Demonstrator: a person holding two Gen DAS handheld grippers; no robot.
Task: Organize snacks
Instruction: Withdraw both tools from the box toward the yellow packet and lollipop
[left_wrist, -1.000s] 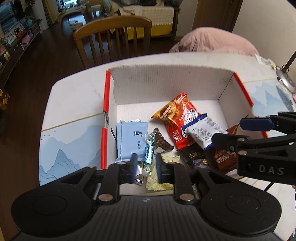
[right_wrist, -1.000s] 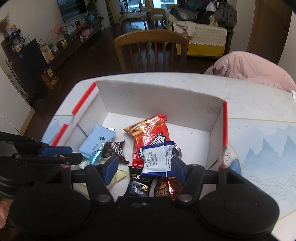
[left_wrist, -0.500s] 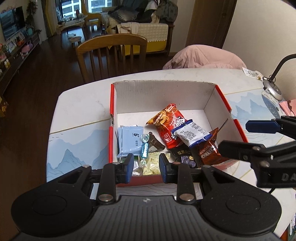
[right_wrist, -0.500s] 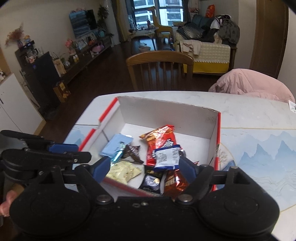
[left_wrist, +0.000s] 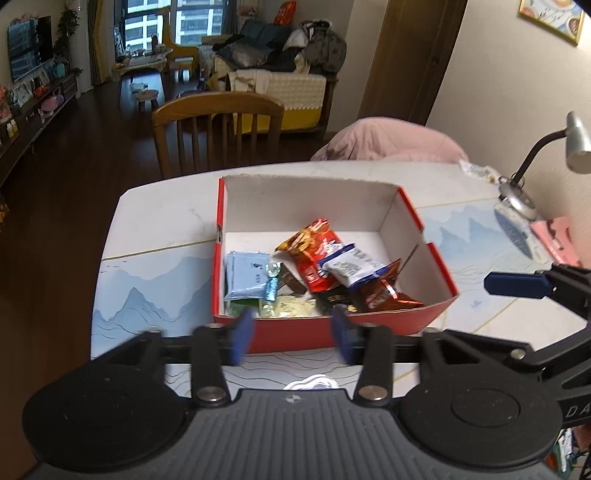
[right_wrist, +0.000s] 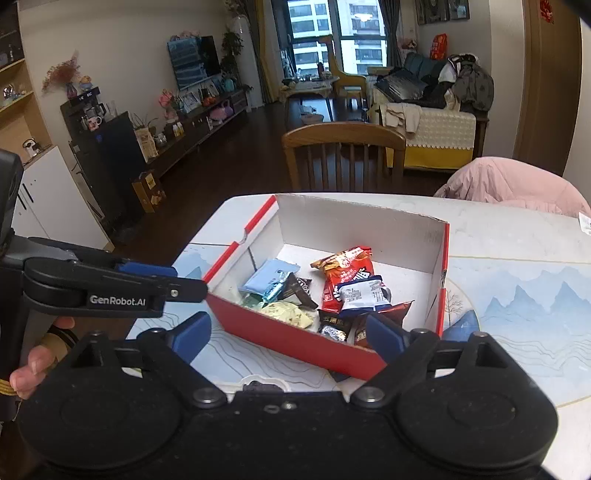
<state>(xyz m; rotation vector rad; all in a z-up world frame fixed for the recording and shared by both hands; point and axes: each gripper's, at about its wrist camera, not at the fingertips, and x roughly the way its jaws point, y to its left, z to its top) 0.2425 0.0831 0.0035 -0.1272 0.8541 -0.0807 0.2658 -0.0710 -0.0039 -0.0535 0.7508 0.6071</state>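
Observation:
A red cardboard box (left_wrist: 325, 334) (right_wrist: 295, 341) with white inner walls stands on the table and holds several snacks: a light blue packet (left_wrist: 243, 275) (right_wrist: 269, 277), a red chip bag (left_wrist: 314, 254) (right_wrist: 345, 273), a blue-and-white packet (left_wrist: 354, 264) (right_wrist: 364, 293), a pale green packet (right_wrist: 290, 314) and dark wrappers. My left gripper (left_wrist: 291, 334) hangs in front of the box's near wall, jaws opening, nothing between them. My right gripper (right_wrist: 290, 332) is also pulled back from the box, jaws opening wide and empty. Each gripper shows at the edge of the other's view.
A wooden chair (left_wrist: 218, 129) and a pink cushion (left_wrist: 391, 142) sit beyond the table's far edge. A desk lamp (left_wrist: 535, 162) and a pink item (left_wrist: 557, 236) stand on the table at the right. A person's hand (right_wrist: 35, 365) holds the left gripper.
Both grippers have drawn back and up out of the box, which now looks smaller and farther off. The jaws of both have spread wider.

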